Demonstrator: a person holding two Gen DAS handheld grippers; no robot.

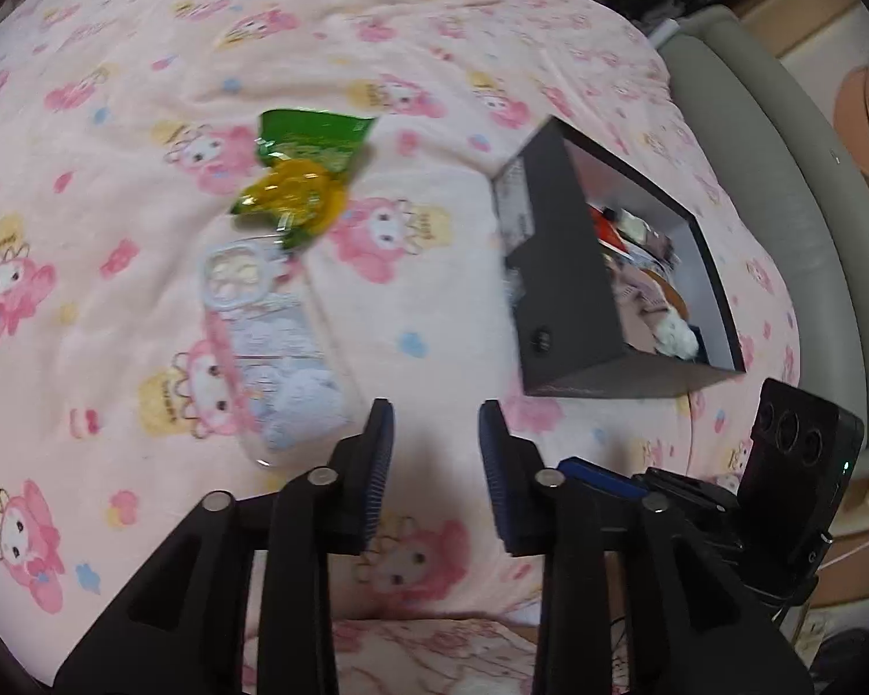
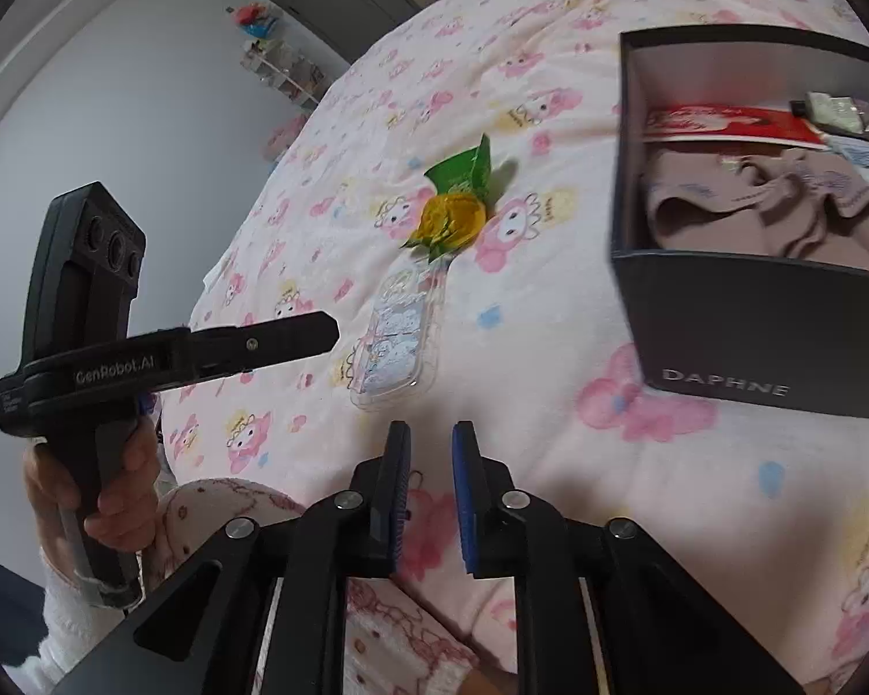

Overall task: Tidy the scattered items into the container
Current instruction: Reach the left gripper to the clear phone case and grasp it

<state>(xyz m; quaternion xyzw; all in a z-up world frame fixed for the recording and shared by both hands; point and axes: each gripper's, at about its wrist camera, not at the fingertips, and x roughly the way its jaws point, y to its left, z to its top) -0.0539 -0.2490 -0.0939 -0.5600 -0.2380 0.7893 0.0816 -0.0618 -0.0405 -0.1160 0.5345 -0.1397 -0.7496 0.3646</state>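
Now, bed: a pink blanket (image 1: 145, 58) with cartoon bunnies covers the bed, and all the things lie on it.
Box: a black box (image 2: 753, 318) sits on the blanket with its top open. Brown cloth (image 2: 782, 214), a red packet (image 2: 724, 121) and other small things are inside.
Green packet: the green and yellow snack packet (image 1: 295, 179) lies on the blanket, well apart from the box.
Clear case: a see-through phone case (image 1: 272, 336) lies just beside the green packet, one end touching it.
Left gripper: the left gripper (image 1: 434, 463) hangs over bare blanket near the clear case. Its jaws are spread a bit with nothing between them.
Right gripper: the right gripper (image 2: 431, 480) has its jaws close but not touching, and they pinch nothing.
Hand: a hand (image 2: 110, 492) holds the left gripper's black handle.
In the way: nothing sits between the two loose things and the box, only blanket.
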